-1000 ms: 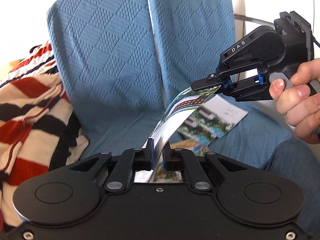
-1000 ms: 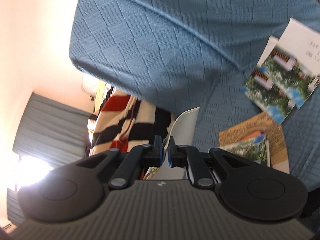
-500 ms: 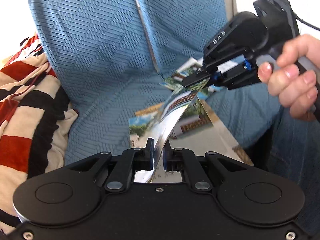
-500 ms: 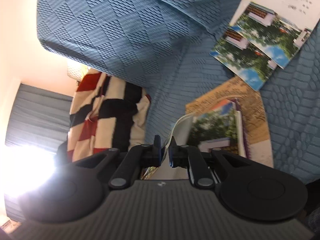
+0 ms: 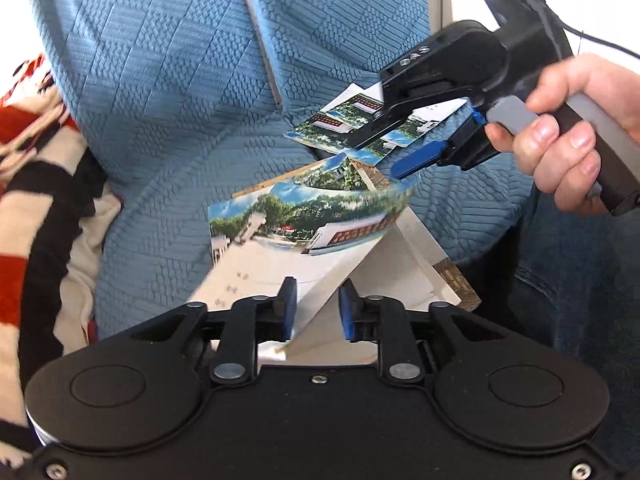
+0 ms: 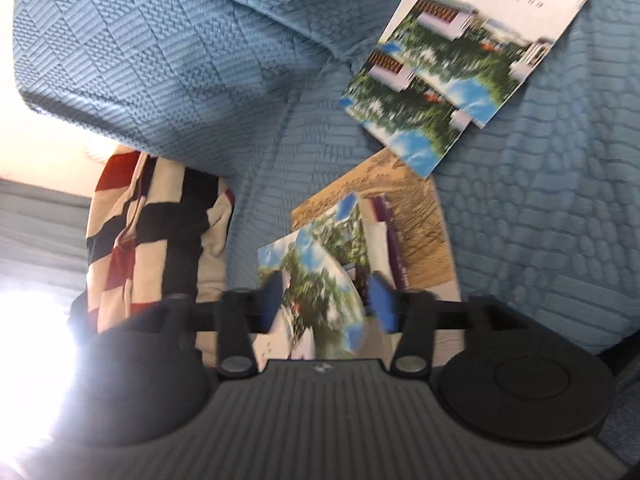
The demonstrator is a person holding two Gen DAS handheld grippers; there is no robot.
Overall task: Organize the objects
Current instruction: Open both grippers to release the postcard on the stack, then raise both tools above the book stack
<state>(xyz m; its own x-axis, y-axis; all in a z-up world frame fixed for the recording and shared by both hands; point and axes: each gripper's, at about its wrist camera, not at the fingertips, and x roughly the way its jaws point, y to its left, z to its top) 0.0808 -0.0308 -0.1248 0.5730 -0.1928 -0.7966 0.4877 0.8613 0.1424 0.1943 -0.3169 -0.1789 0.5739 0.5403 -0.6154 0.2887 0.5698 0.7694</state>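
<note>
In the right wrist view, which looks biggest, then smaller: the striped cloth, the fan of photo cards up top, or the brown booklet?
1. Striped cloth.
2. Fan of photo cards, close to the cloth in size.
3. Brown booklet, though a loose card covers part of it, so its full size is unsure.

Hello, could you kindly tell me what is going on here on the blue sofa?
A person holding a pair of tongs in each hand is tidying printed picture cards on the blue quilted sofa. The left tongs and right tongs are both opening, letting go of a glossy landscape photo card, which is dropping, curled, onto the pile on a tan-covered booklet. More overlapping photo cards lie further back, and a red, black and cream striped cloth sits alongside.
</note>
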